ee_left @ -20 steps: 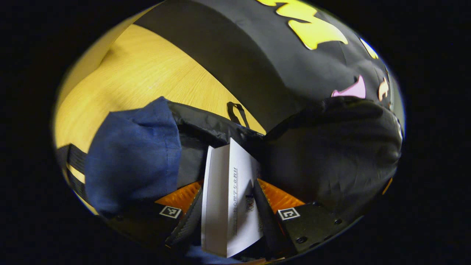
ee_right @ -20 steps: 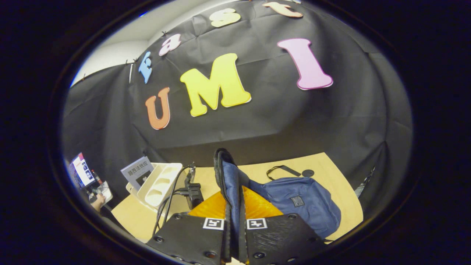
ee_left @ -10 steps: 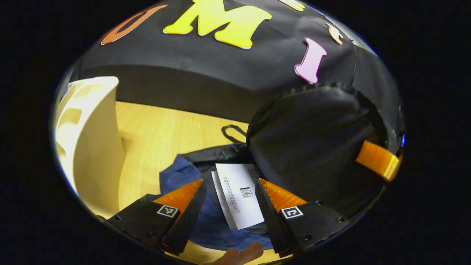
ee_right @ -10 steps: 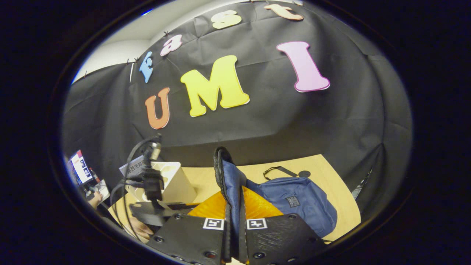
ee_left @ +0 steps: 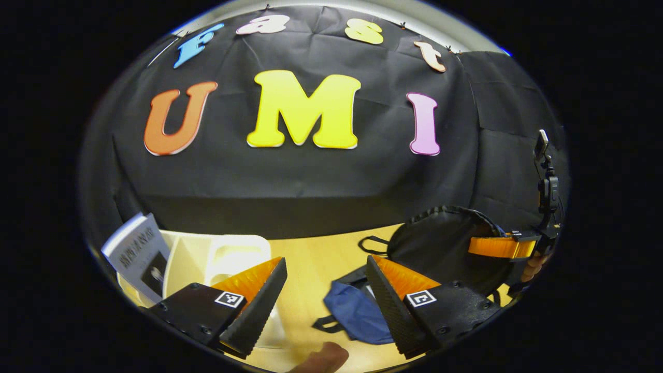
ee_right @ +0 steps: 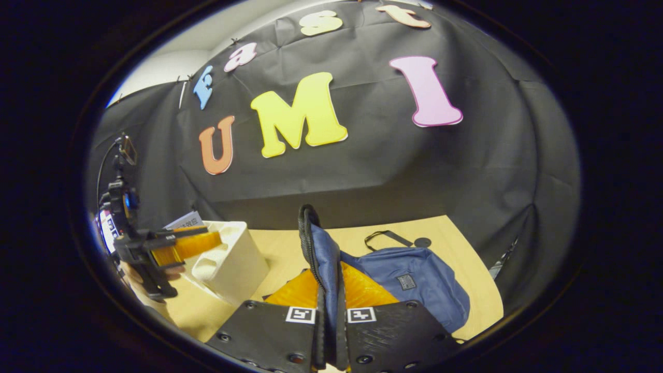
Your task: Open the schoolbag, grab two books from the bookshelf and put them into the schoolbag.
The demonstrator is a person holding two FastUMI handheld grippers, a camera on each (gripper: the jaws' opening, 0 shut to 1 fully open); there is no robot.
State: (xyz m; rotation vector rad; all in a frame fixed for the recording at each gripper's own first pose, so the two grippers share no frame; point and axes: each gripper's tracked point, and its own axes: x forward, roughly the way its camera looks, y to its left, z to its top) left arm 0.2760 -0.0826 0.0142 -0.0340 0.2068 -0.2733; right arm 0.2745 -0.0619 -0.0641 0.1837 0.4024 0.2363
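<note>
Your left gripper hangs above the table, fingers spread wide and holding nothing. Between them in the left gripper view you see bare wood and, lower right, the blue bag lying flat on the table. A black loop of strap lies on the wood past it, toward the wall.

To the left stands the white shelf, just behind your left finger. One book sits at its far-left end, upright and leaning a little left, cover facing you, its long axis running up from the shelf.

Your right gripper is pressed together on the bag's flap. In the right gripper view both fingers pinch it, and the flap stands on edge, rising straight up from between the pads, its zip rim curling over at the top. In the left gripper view the same flap shows its black lining as a raised round panel, with the right gripper's orange finger against its right side.

The bag's body lies to the right of your right fingers, its long axis running away from you toward the back right of the table, the loop at its far end.

In the right gripper view your left gripper floats at the left, just in front of the shelf, hand beneath it.
</note>
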